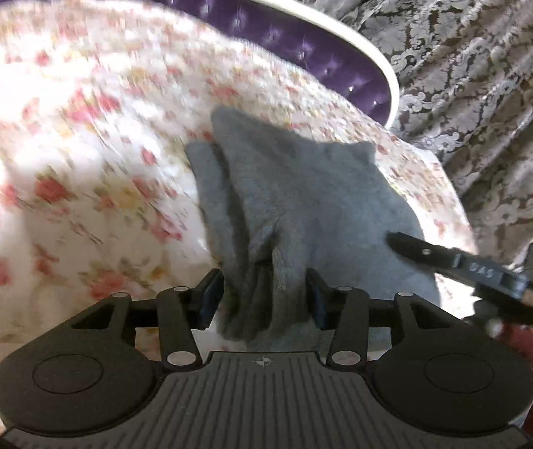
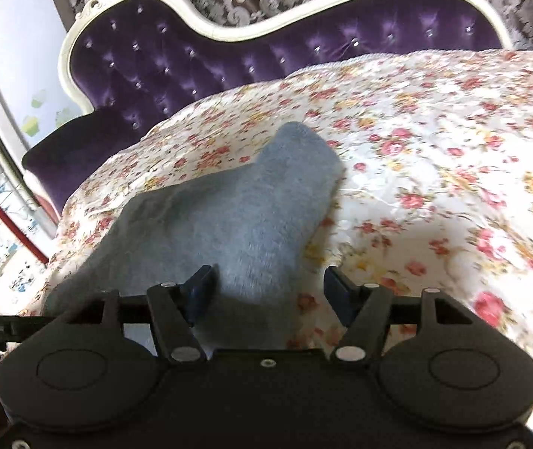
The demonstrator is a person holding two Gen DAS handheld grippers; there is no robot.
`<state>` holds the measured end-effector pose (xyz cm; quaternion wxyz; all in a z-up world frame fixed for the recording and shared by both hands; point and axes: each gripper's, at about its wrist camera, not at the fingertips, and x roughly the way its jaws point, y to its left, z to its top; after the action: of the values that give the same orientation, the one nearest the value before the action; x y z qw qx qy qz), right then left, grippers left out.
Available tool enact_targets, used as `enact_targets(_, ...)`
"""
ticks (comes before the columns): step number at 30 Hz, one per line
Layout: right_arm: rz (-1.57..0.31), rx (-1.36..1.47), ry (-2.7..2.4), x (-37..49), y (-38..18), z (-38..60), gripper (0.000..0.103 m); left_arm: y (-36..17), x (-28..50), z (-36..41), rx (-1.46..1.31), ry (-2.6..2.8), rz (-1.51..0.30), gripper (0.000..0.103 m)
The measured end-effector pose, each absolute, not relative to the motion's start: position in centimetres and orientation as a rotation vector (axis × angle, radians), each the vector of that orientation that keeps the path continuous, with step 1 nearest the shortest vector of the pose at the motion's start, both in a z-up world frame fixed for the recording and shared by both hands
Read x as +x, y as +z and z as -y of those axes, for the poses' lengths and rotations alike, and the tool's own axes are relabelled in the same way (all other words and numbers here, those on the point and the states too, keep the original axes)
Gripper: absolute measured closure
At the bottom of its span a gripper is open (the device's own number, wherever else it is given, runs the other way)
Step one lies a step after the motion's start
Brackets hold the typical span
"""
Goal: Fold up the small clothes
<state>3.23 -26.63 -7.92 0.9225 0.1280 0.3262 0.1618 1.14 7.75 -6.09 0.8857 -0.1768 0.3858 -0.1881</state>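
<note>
A grey fuzzy sock (image 1: 296, 202) lies on the floral bedspread (image 1: 79, 149). My left gripper (image 1: 264, 297) is shut on a bunched end of the sock, with folds of it squeezed between the pads. The right gripper's finger (image 1: 453, 258) shows at the right of the left wrist view, over the sock's edge. In the right wrist view the same sock (image 2: 229, 217) stretches away from my right gripper (image 2: 268, 292), which is open, its left pad over the sock and its right pad over the bedspread (image 2: 434, 149).
A purple tufted headboard (image 2: 229, 60) with a white frame stands behind the bed. Patterned grey-brown curtains (image 1: 472, 75) hang beyond it. The bed edge drops off at the left of the right wrist view, by a white wall (image 2: 0, 56).
</note>
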Motion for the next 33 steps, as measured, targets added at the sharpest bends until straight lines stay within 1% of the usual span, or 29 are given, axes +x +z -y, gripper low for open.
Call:
enact_targets(4,-0.583,0.211,0.305,1.3,-6.7,27.2,0.033,-2.9,-0.8,-7.8,-0.235,-0.303,-0.655,0.058)
enact_targets(8,-0.475,0.162,0.313,0.0,-5.5,26.9,0.033,-0.8,-0.5,-5.8,-0.139,-0.289,-0.561,0.057)
enact_targets(10,-0.445,0.134,0.335,0.1,-5.1,26.1,0.047,-0.6,0.2,-4.5,-0.112,-0.304,-0.546,0.057)
enact_targets(11,-0.435,0.113,0.339,0.2,-5.0,25.6,0.063,-0.7,0.3,-4.1,-0.109,-0.316,-0.539,0.057)
enact_targets(12,-0.428,0.092,0.348,0.3,-5.0,25.1,0.069,-0.6,0.8,-3.3,-0.107,-0.332,-0.526,0.057)
enact_targets(16,-0.437,0.062,0.401,1.5,-5.2,23.6,0.07,-1.6,2.2,-1.0,-0.075,-0.337,-0.519,0.057)
enact_targets(19,-0.492,0.036,0.383,3.2,-6.5,23.1,0.07,-3.4,3.2,-0.3,-0.052,-0.308,-0.571,0.057)
enact_targets(21,-0.557,0.044,0.328,4.7,-8.1,23.7,0.077,-5.0,3.9,-0.3,-0.021,-0.249,-0.646,0.057)
enact_targets(22,-0.577,0.066,0.302,5.2,-8.8,24.2,0.077,-5.9,4.1,-0.6,-0.03,-0.239,-0.673,0.056)
enact_targets(25,-0.581,0.143,0.277,5.6,-9.3,25.6,0.078,-6.7,3.5,-1.6,-0.071,-0.238,-0.664,0.054)
enact_targets(28,-0.564,0.108,0.27,5.3,-9.0,25.5,0.077,-6.7,3.3,-1.8,-0.07,-0.233,-0.663,0.051)
enact_targets(31,-0.546,0.101,0.283,4.9,-8.7,25.3,0.074,-6.7,3.1,-2.1,-0.077,-0.229,-0.662,0.049)
enact_targets(33,-0.526,0.097,0.3,5.2,-8.1,25.2,0.067,-6.8,3.3,-2.1,-0.081,-0.228,-0.663,0.049)
